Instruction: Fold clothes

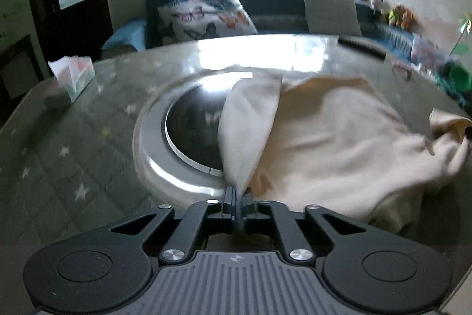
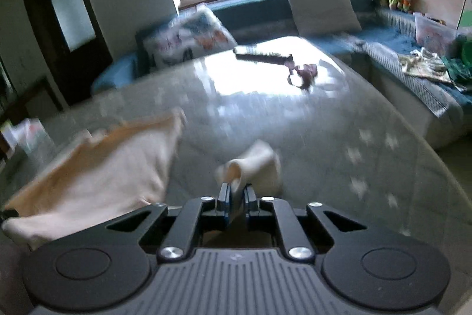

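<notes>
Garment [image 1: 330, 143]: cream cloth, spread over centre and right of the left view, draped on the table [image 1: 73, 138] and partly covering the dark round inset [image 1: 191, 132]. One flap rises to the left gripper [image 1: 235, 198], whose jaws are pressed nearly together on the cloth edge.

In the right view the cloth body [image 2: 97, 173] lies lower left; a smaller fold sits at lower centre in the right gripper [image 2: 236, 195], jaws narrowly parted with cloth pinched between them.

Both views are blurred, so seams and garment type cannot be told.

Surroundings: tissue box [image 1: 75, 76] at left, remote [image 2: 262, 55] and a pink item [image 2: 305, 73] at upper centre.

Risks, as judged:
- Each grip takes only a thin edge; uneven pull could slip it free.
- Glossy tabletop may let the cloth slide and skew the fold.
- A wide sweep could catch the remote.
</notes>
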A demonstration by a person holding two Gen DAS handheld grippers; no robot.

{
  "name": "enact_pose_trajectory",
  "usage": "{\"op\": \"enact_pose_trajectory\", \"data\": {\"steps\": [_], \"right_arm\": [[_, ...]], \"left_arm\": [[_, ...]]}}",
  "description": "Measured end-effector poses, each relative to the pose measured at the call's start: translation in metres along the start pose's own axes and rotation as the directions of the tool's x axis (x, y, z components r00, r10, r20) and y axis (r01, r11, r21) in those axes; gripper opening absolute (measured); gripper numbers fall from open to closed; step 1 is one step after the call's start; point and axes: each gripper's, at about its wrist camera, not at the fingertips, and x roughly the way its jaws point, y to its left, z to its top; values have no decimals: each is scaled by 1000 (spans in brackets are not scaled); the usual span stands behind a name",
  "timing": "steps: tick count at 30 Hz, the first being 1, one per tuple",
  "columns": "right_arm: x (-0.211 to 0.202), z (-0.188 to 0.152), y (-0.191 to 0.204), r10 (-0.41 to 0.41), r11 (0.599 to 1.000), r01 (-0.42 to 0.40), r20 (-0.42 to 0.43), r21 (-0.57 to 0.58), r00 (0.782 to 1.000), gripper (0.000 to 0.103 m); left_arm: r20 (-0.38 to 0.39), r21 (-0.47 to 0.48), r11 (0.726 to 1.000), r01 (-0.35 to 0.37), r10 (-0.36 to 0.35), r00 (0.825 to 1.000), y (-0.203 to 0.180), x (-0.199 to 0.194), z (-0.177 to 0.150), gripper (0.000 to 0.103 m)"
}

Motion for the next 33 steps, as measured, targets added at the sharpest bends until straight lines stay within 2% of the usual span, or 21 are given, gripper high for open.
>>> {"op": "enact_pose_trajectory", "data": {"steps": [2, 4, 6, 9, 13, 15, 18, 22, 25, 26, 27, 30, 33], "right_arm": [[-2, -1, -2, -29, 1000, 29, -9, -10, 1000, 13], [-5, 5, 0, -45, 999, 46, 4, -30, 999, 13], [-5, 12, 5, -41, 998, 42, 17, -56, 999, 14], [6, 25, 23, -4, 994, 5, 14, -109, 1000, 15], [34, 42, 50, 58, 982, -60, -15, -178, 998, 18], [50, 49, 65, 82, 975, -88, -34, -206, 996, 18], [74, 59, 85, 114, 962, -126, -60, -244, 992, 23], [104, 72, 101, 128, 950, -146, -82, -275, 988, 25], [128, 78, 107, 136, 949, -160, -105, -272, 985, 26], [135, 80, 108, 136, 948, -162, -111, -273, 984, 28], [141, 81, 109, 133, 948, -161, -117, -275, 984, 30], [160, 85, 109, 120, 949, -153, -132, -275, 984, 31], [175, 89, 108, 106, 951, -142, -143, -273, 984, 31]], "left_arm": [[16, 11, 1000, -6, 6, 1000, 0, -3, 0, 9], [45, 22, 1000, -15, 14, 999, -1, -7, 6, 17], [73, 41, 999, -25, 21, 997, -6, -4, 15, 31], [101, 82, 996, -32, 24, 995, -17, 7, 33, 41], [86, 159, 987, -24, 10, 996, -38, 37, 55, 46], [70, 195, 981, -21, 8, 998, -48, 55, 66, 53], [50, 243, 969, -40, 29, 998, -59, 83, 78, 56], [20, 290, 954, -75, 72, 997, -67, 118, 84, 58], [9, 302, 947, -109, 111, 994, -65, 135, 82, 56], [7, 293, 948, -124, 128, 992, -61, 138, 82, 45], [6, 284, 949, -140, 144, 990, -57, 141, 83, 29], [4, 219, 960, -175, 179, 984, -36, 138, 86, 8], [20, 136, 952, -274, 274, 961, -6, 126, 87, 7]]}}
